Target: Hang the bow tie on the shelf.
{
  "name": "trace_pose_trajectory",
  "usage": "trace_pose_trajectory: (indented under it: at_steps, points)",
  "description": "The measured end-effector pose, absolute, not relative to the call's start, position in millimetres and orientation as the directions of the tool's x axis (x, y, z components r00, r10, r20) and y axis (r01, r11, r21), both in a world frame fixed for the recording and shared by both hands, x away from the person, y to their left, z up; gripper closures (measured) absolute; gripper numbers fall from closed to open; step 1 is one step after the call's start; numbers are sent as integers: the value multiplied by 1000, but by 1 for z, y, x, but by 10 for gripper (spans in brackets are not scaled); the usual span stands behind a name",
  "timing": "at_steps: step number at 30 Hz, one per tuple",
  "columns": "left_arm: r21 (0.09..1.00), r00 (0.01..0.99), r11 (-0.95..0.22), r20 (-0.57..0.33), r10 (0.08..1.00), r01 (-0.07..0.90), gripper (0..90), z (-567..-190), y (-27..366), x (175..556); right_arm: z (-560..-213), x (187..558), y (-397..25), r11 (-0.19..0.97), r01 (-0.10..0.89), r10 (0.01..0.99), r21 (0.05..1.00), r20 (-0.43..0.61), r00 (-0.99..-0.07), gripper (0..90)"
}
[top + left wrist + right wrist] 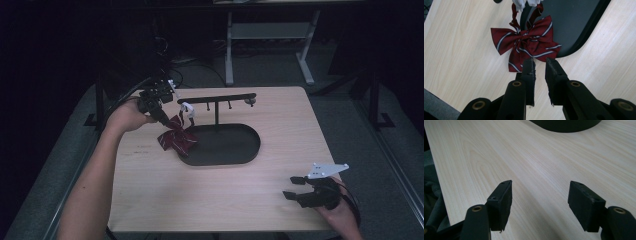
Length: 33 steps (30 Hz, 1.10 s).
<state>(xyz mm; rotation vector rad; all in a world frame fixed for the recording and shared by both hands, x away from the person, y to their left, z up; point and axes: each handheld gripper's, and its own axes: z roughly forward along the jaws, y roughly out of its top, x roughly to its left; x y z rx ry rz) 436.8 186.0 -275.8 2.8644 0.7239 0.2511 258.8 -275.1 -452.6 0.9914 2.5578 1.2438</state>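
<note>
The pale wooden surface [220, 200] carries a black stand [225, 145] with an oval base and a crossbar, and a striped dark-red bow tie [527, 46] hangs by its strap from a white clip, drooping over the base's left edge. It looks light, soft and floppy, best pinched at the centre knot. The left gripper [539, 62] hovers just short of it, fingers nearly together and empty; the right gripper [540, 195] rests well apart, fingers wide.

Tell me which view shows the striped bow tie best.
The left gripper view: the bow tie is close, showing its dark red cloth, pale stripes and centre knot, just beyond the left gripper. The high view shows it small and dim at the black tray's edge.
</note>
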Motion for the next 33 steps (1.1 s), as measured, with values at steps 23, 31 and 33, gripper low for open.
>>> trace_pose_trajectory:
  at_steps: [23,31,33]
  points:
    - [214,870,-864,100,483,455,765,-289,201,424,-454,260,-277,439,506,618,742,160,-770,355]
    - [233,875,-864,86,476,447,764,-293,203,419,-454,260,-278,438,513,622,739,162,-766,356]
    - [234,876,-864,88,475,445,763,-294,204,417,-455,261,-277,435,514,623,740,165,-765,356]
